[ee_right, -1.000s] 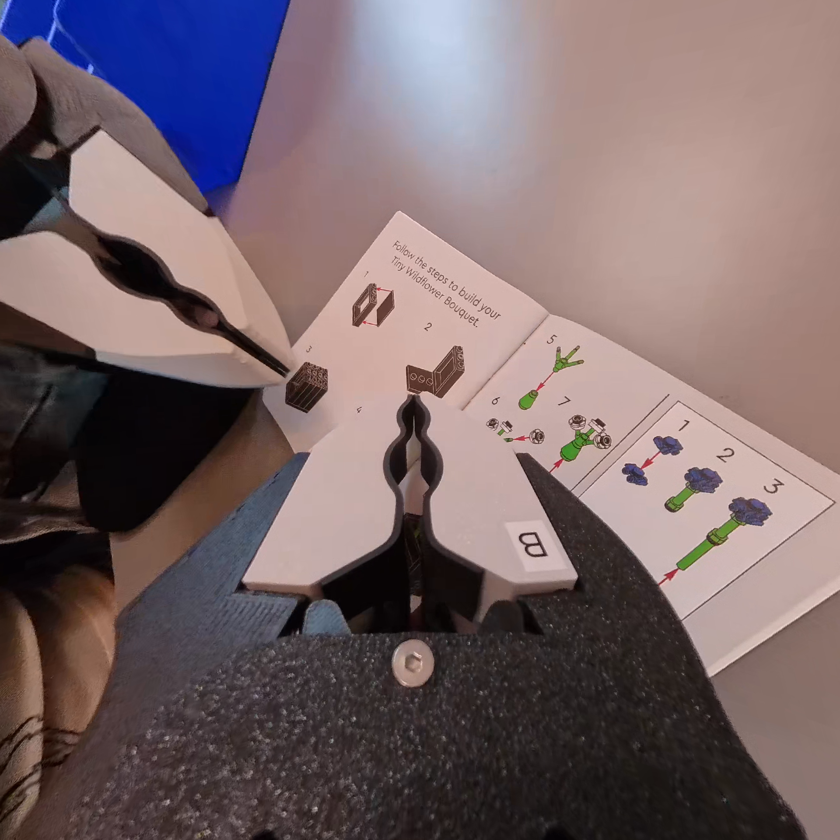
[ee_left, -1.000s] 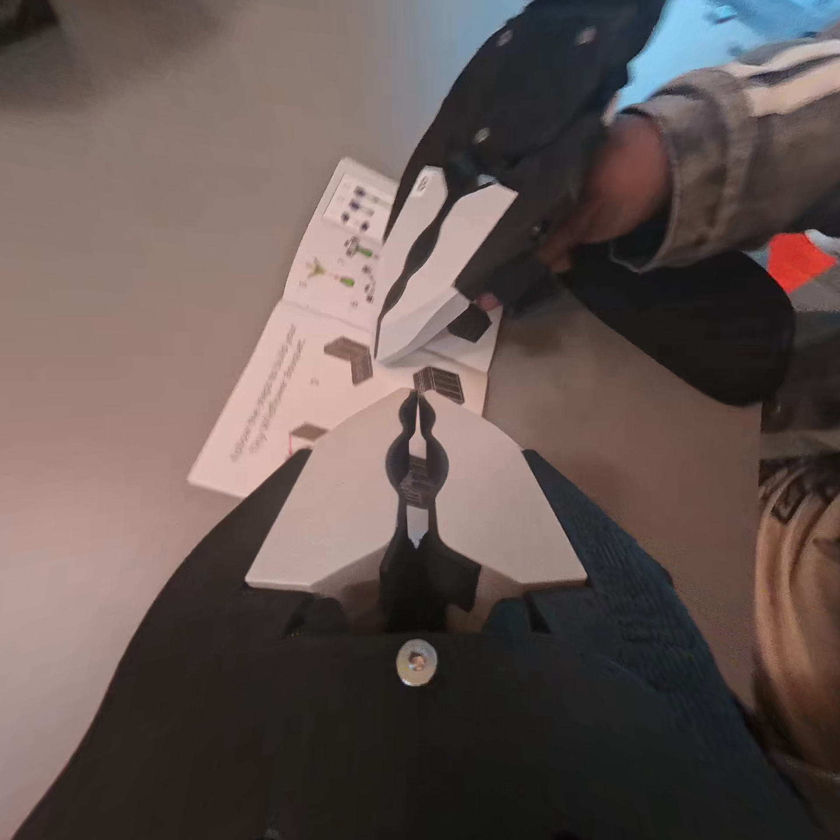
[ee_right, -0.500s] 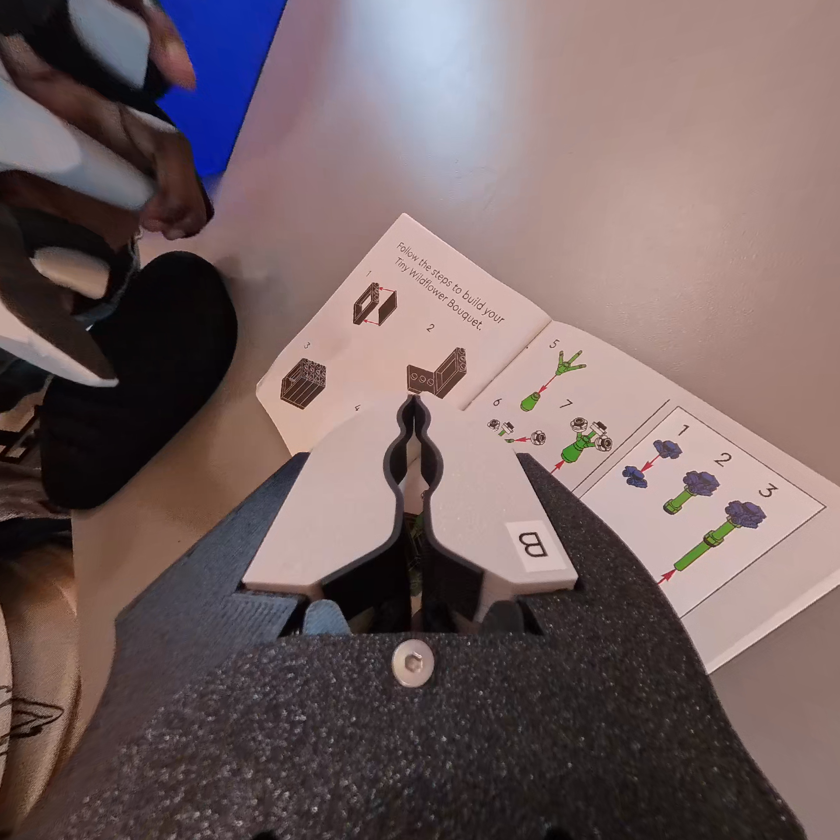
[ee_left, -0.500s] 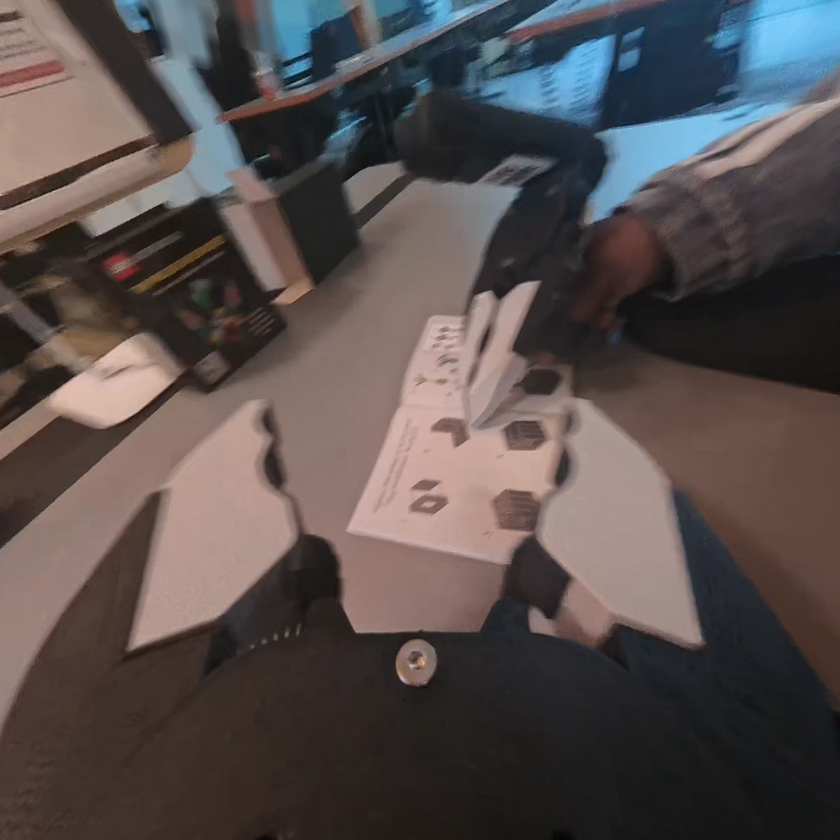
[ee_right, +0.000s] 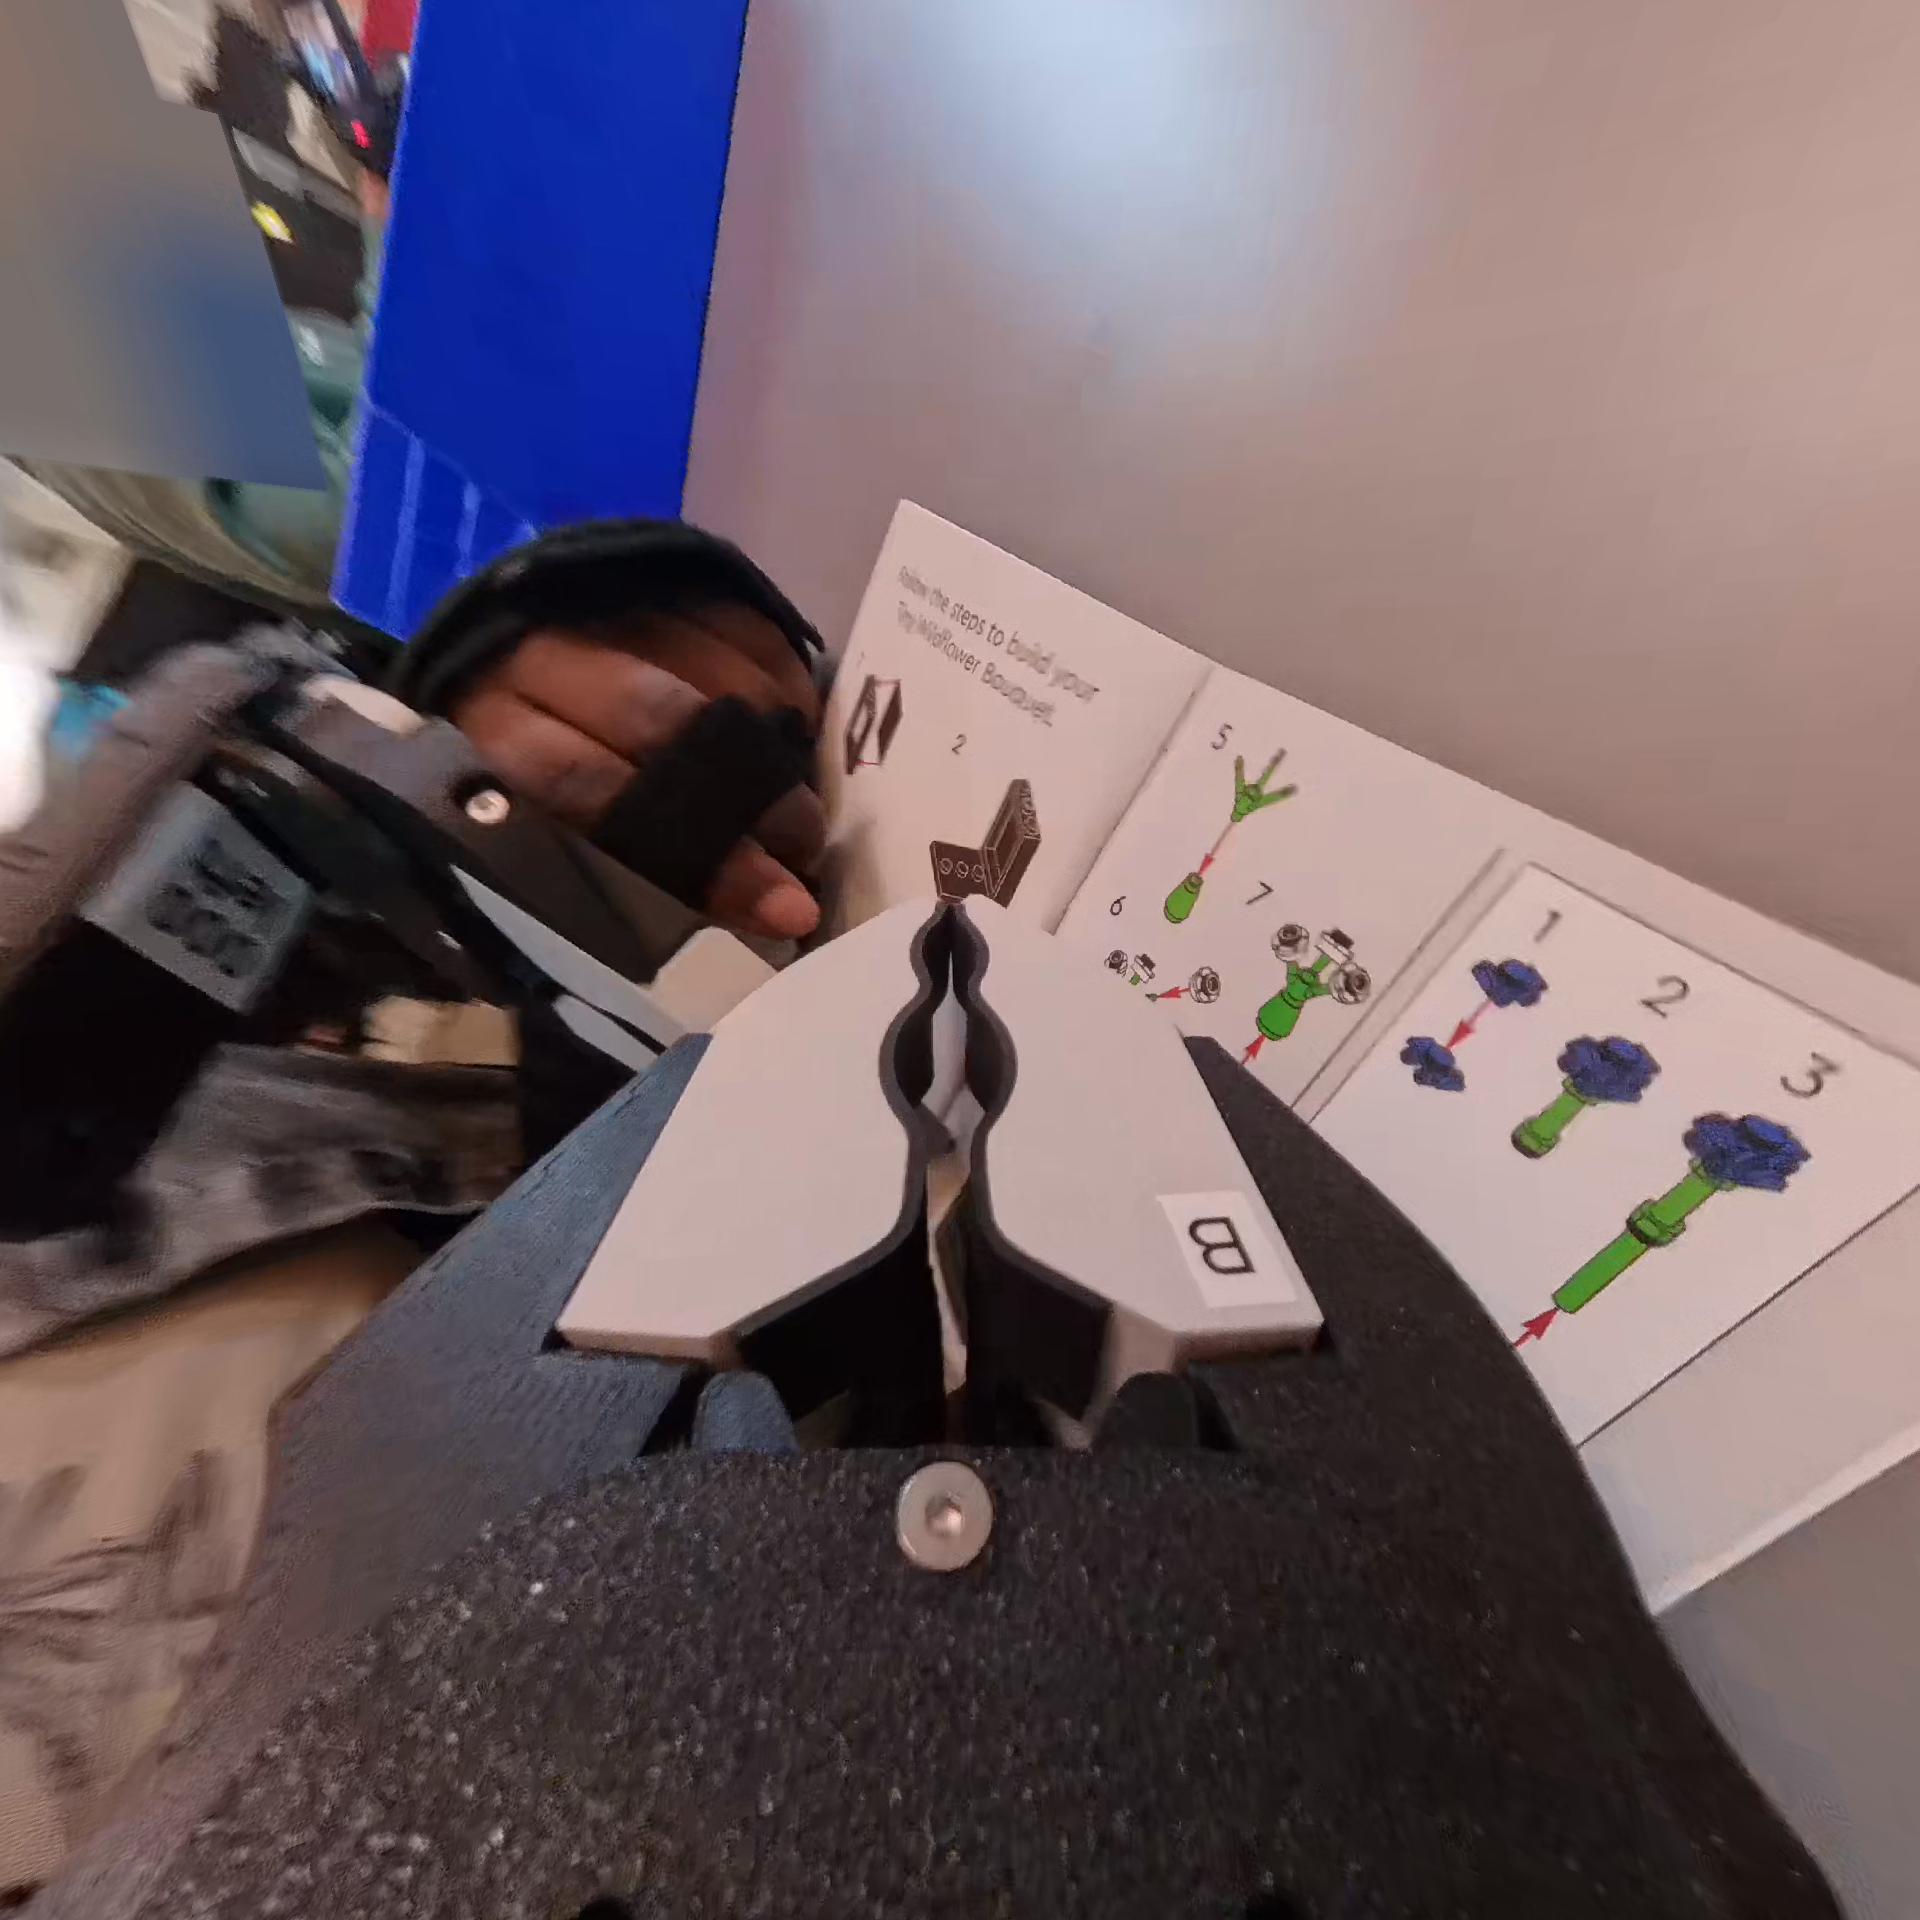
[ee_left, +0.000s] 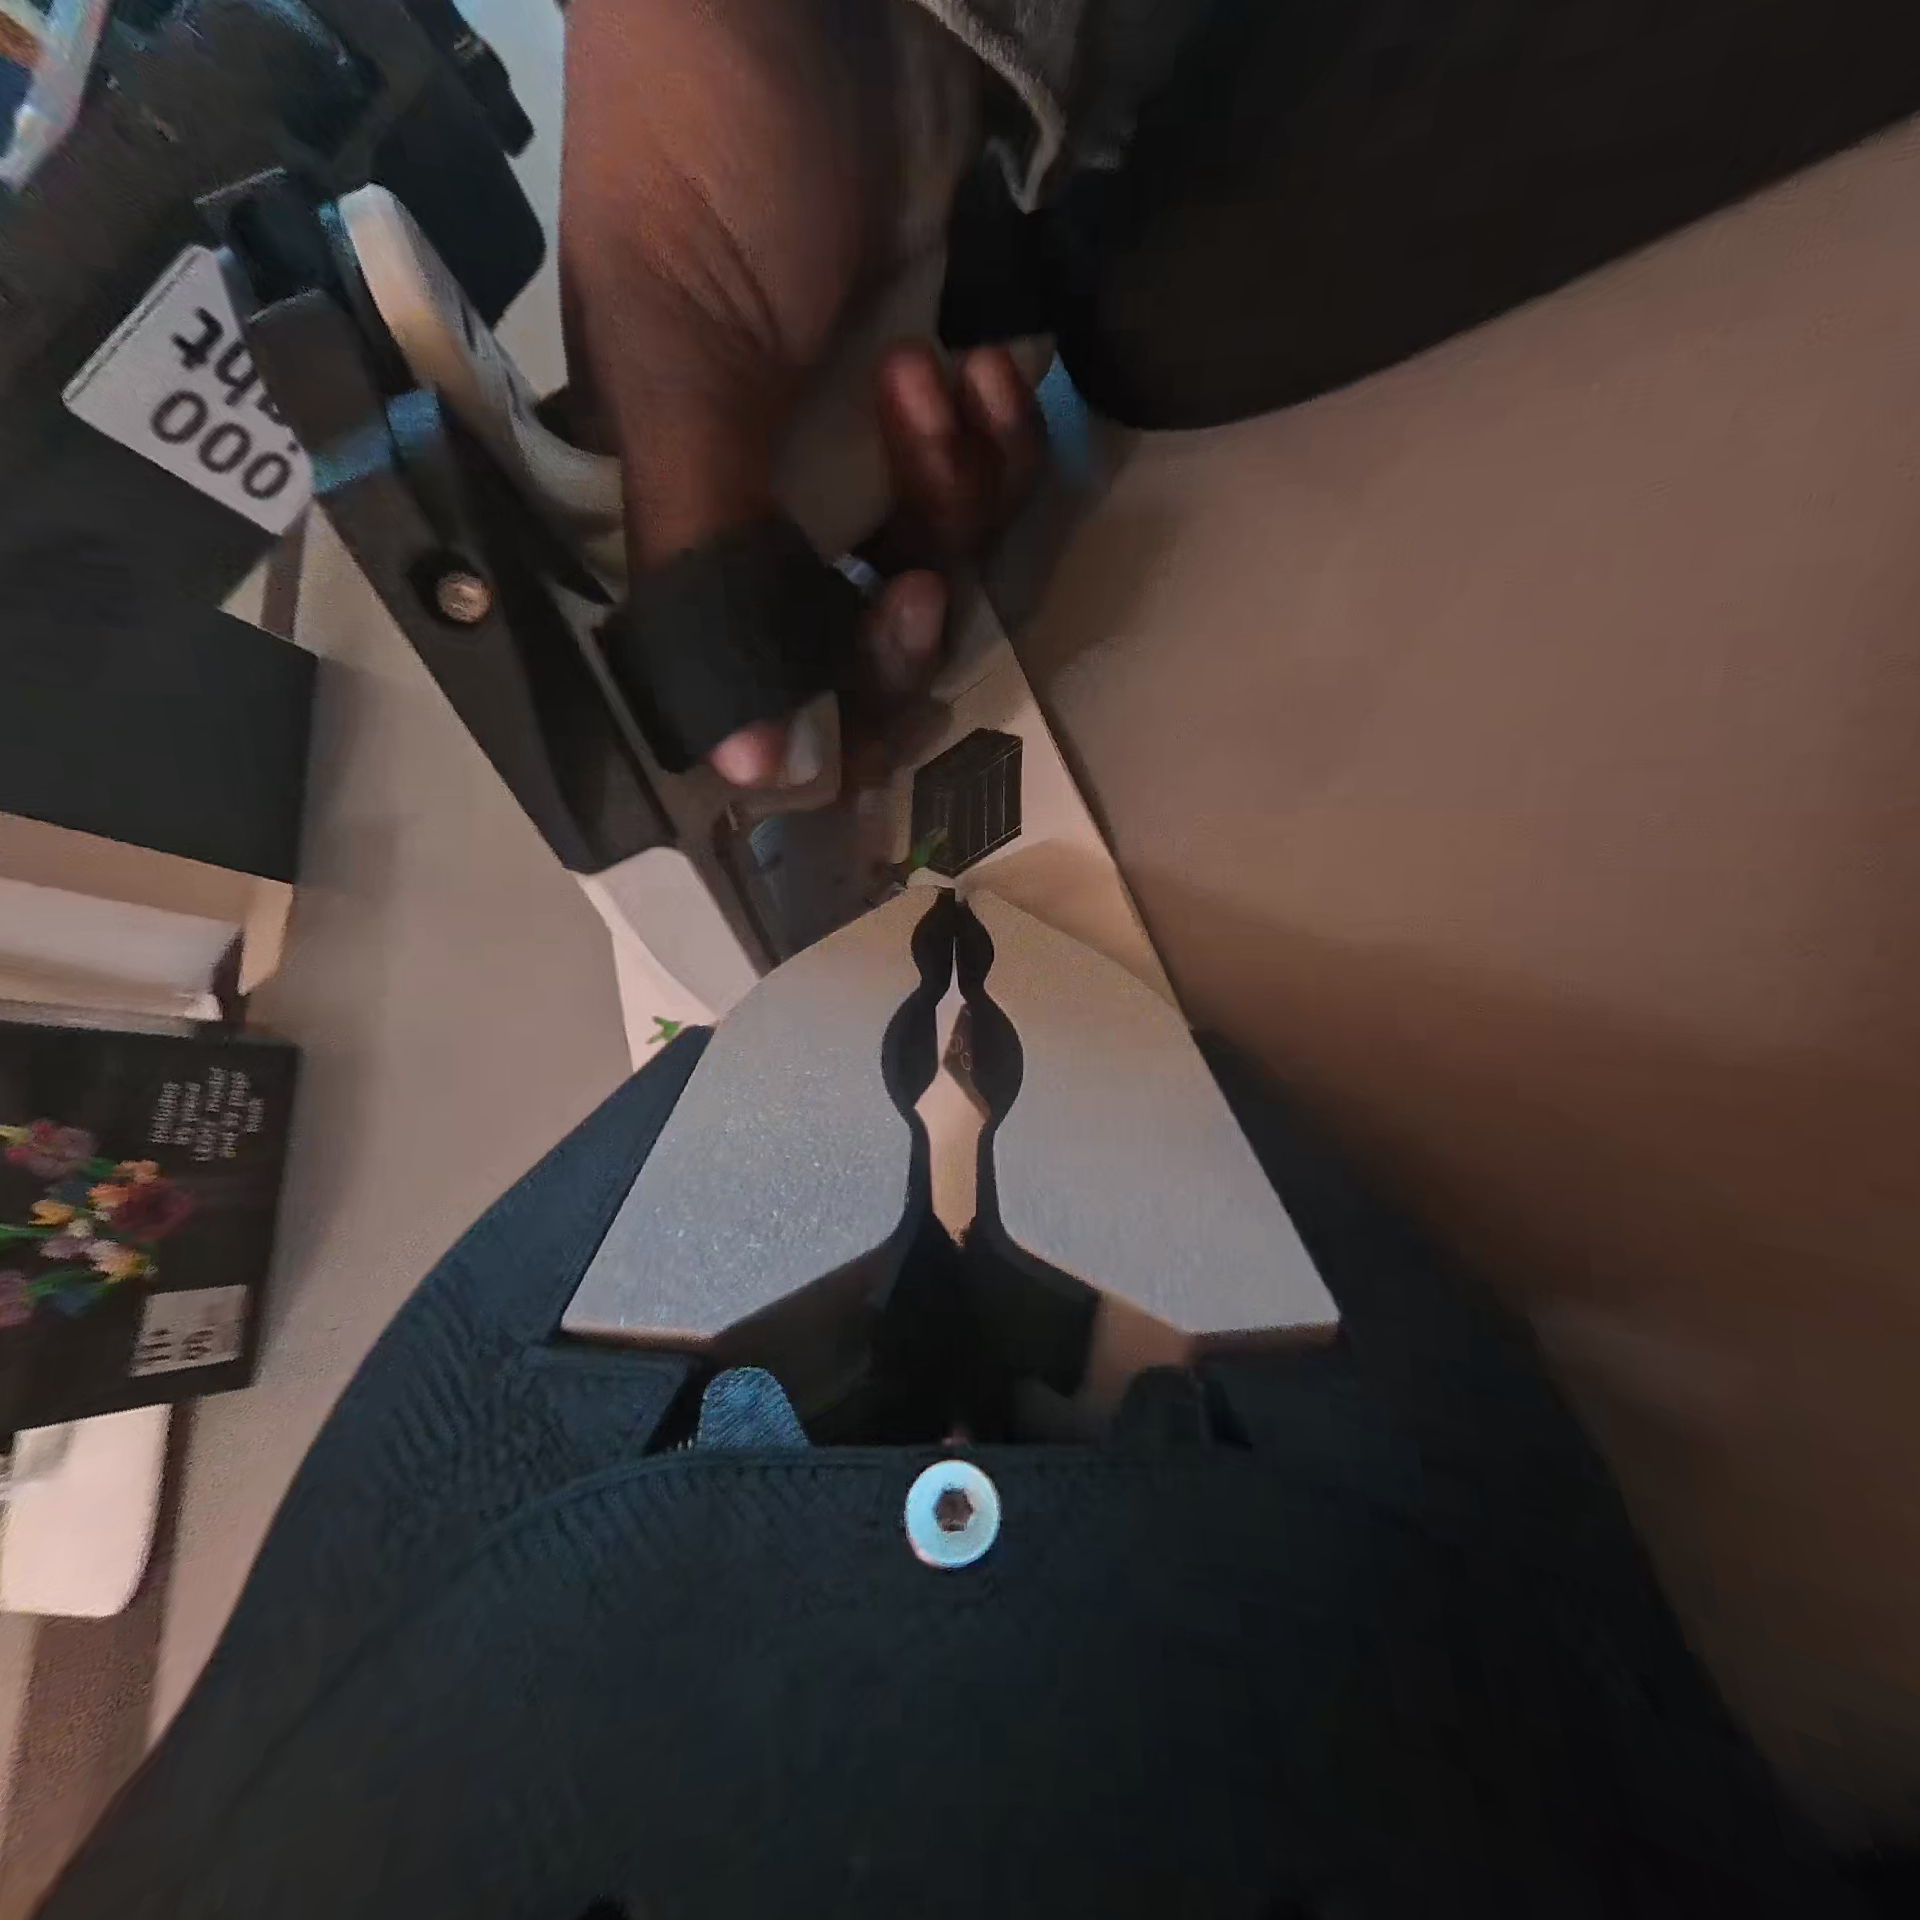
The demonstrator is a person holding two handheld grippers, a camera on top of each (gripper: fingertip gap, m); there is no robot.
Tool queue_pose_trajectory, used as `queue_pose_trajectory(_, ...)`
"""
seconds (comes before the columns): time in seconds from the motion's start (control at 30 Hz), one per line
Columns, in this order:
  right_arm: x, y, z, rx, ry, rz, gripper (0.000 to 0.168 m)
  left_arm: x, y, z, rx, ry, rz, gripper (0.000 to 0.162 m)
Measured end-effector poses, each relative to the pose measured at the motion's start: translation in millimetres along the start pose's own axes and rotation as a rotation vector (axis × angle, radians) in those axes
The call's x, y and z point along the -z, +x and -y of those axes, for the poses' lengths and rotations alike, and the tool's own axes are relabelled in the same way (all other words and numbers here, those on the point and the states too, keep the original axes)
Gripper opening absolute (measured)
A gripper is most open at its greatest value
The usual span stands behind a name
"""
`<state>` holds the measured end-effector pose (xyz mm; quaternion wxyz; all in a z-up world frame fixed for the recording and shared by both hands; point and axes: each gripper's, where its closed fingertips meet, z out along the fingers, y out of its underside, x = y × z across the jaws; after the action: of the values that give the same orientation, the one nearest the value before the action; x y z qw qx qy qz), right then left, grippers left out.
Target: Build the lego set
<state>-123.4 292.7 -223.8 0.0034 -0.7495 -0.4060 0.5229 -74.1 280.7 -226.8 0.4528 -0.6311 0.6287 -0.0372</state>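
instruction sheet: near-left part hidden behind the right gripper and a hand, right end cut by the frame edge. in the left wrist view only a sliver of sheet shows past the left gripper. whether either gripper pinches anything at its closed tips can't be told. flower box cut off at left, blurred. clutter left of the hand smeared, unreadable.

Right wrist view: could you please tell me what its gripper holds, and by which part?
The right gripper appears shut on the instruction booklet, pinching its near edge; a white strip of page shows between the fingers.
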Motion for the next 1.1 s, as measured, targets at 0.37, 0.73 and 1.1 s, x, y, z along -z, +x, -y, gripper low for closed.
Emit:
queue_pose_trajectory(0.37,-4,20,36,-0.163,0.044,0.025,0.000,0,3,0,0.009,0.040,-0.023,0.001)
queue_pose_trajectory(0.73,-6,16,29,-0.148,0.014,0.049,0.000,2,8,2,0.012,0.059,-0.075,0.001)
queue_pose_trajectory(1.1,-9,-2,7,-0.190,-0.064,0.144,0.000,3,8,1,0.022,0.060,-0.087,0.001)
